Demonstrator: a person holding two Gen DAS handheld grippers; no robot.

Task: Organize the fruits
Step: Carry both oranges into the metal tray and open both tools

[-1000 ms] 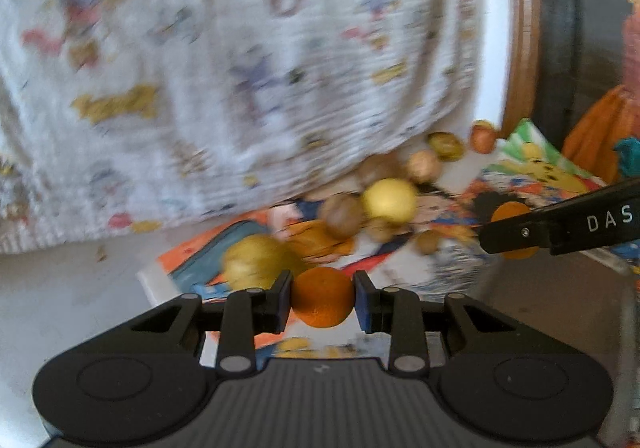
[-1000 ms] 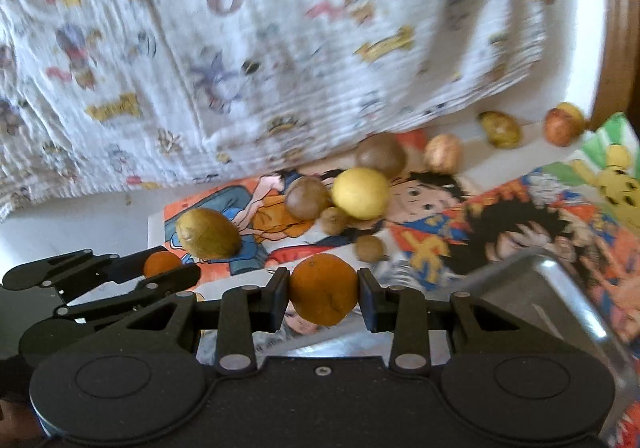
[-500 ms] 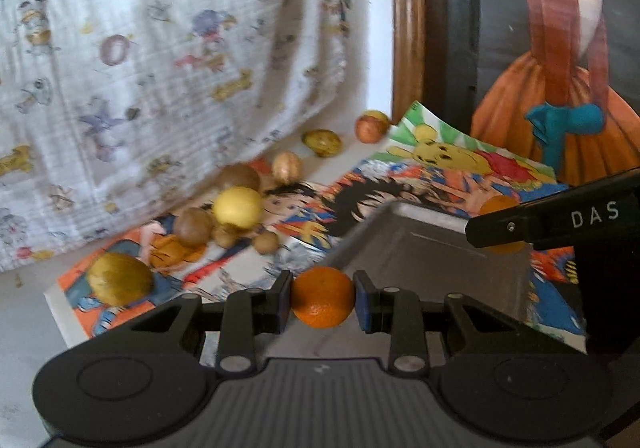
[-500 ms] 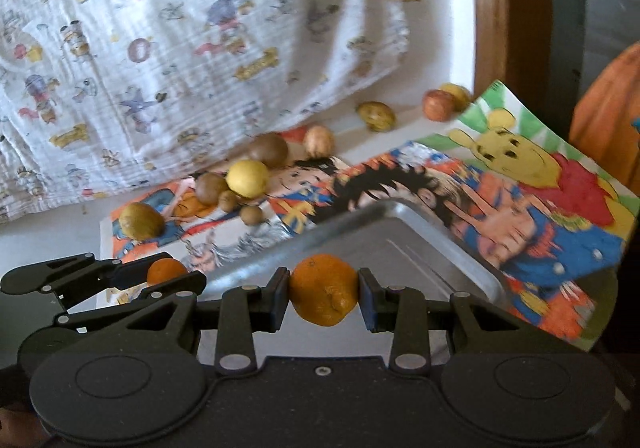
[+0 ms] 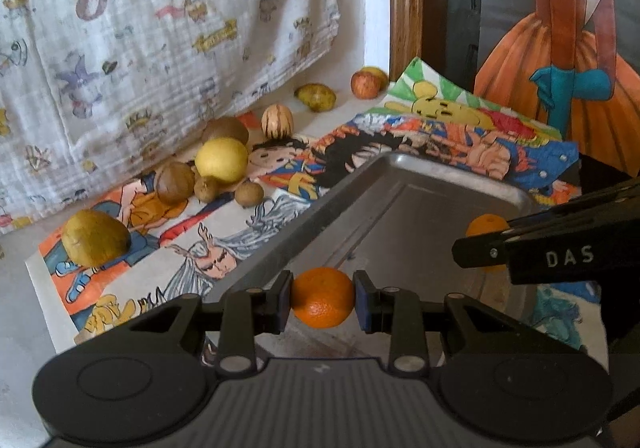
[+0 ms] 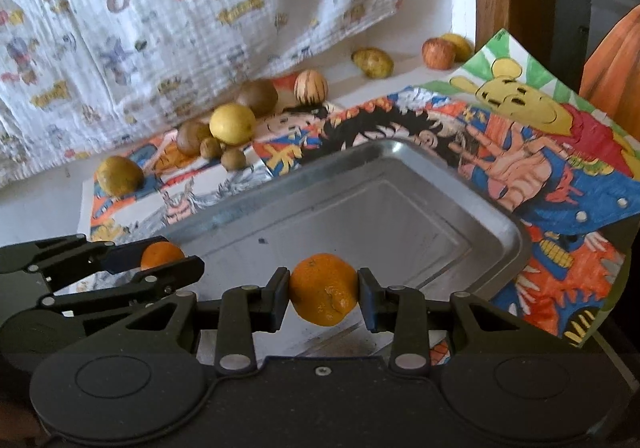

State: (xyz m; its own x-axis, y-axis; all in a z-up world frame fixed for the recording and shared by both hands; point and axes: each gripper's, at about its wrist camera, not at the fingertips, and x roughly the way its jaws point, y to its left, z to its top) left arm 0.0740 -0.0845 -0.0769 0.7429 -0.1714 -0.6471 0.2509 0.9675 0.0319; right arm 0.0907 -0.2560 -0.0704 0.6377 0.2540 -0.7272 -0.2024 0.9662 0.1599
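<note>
Two oranges held over the metal tray, one in each gripper.

An orange (image 5: 322, 297) is clamped between the fingers of the left gripper (image 5: 322, 300) above the near left edge of the tray (image 5: 420, 208), and a second orange (image 6: 323, 289) is gripped likewise by the right gripper (image 6: 323, 294) over the tray's near side; each is held across its middle, presumably so it cannot roll out. The tray is seen bare (its raised rim should keep fruit in), so room for setting down is judged ample. Beyond the tray's far left corner, a lemon (image 5: 221, 160) and brown fruits (image 5: 174, 182) lie loose on the comic-print sheet (image 5: 440, 136), well apart from the tray.
</note>
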